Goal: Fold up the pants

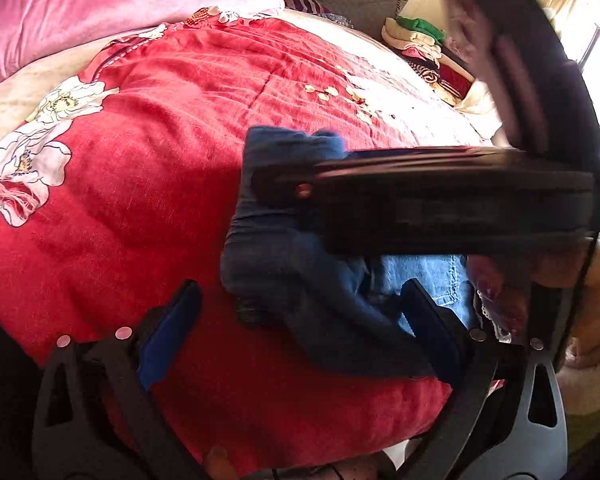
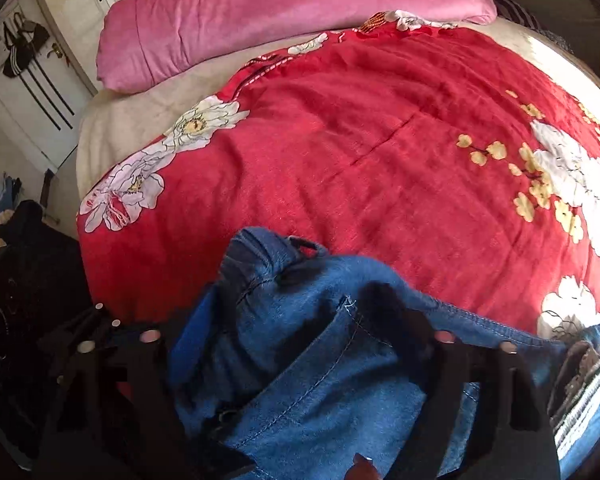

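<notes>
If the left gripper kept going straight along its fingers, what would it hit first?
Most likely the blue jeans bunched just ahead of the left gripper, lying on the red floral bedspread. The right gripper crosses beyond them; depth is unclear.

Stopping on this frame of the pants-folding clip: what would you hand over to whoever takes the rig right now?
Left tongs: open, gripping nothing; part of the jeans lies between the fingers.
Right tongs: denim is bunched between the fingers; I cannot tell whether it is pinched.
Jeans: a crumpled heap at the near edge of the red bedspread.
Done: no neat fold visible.
Left: probably spread them flat, then fold.
</notes>
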The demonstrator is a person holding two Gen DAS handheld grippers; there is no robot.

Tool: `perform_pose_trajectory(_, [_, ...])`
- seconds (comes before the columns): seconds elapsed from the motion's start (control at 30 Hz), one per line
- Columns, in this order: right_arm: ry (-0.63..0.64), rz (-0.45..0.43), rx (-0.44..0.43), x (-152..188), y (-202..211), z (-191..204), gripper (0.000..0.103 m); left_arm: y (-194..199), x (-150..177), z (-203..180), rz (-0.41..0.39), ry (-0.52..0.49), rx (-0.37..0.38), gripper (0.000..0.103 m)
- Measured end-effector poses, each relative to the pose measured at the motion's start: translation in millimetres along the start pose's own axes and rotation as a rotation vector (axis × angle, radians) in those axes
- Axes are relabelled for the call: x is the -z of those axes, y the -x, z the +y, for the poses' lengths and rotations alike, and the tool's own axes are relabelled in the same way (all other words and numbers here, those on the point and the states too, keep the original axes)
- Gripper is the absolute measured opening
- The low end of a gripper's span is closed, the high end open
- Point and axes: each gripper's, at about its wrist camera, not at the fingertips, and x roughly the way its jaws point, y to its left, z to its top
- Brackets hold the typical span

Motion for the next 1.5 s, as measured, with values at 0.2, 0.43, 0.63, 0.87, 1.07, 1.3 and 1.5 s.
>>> perform_pose_trajectory(0.2, [-0.084,-0.041,-0.136,3,5,-23,0.035,-1,-4,-1,-0.032,0.019,0.053,0.093])
perform_pose_trajectory(0.43, [-0.157,-0.133,-0.228,15,40,-38,0.033,-7,-11,4,-0.015,0.113,0.203,0.06])
perform_pose_trajectory(0.63, [-0.182,-0.21,-0.24,25,77,-54,0.033,9,-19,-23,-0.04,0.057,0.246,0.052])
perform_pose_trajectory(0.87, [-0.229,-0.295,-0.224,48,117,-82,0.033,12,-28,-72,-0.053,-0.044,0.226,0.052])
perform_pose_trajectory(1.07, [-0.296,-0.355,-0.231,73,138,-116,0.033,1,-32,-116,-0.056,-0.125,0.175,0.052])
perform_pose_trajectory(1.3, [-0.439,-0.42,-0.261,116,155,-169,0.044,-21,-24,-166,-0.046,-0.236,0.138,0.056])
perform_pose_trajectory(1.5, [-0.563,-0.456,-0.25,161,170,-205,0.061,-33,-9,-191,-0.023,-0.314,0.153,0.077])
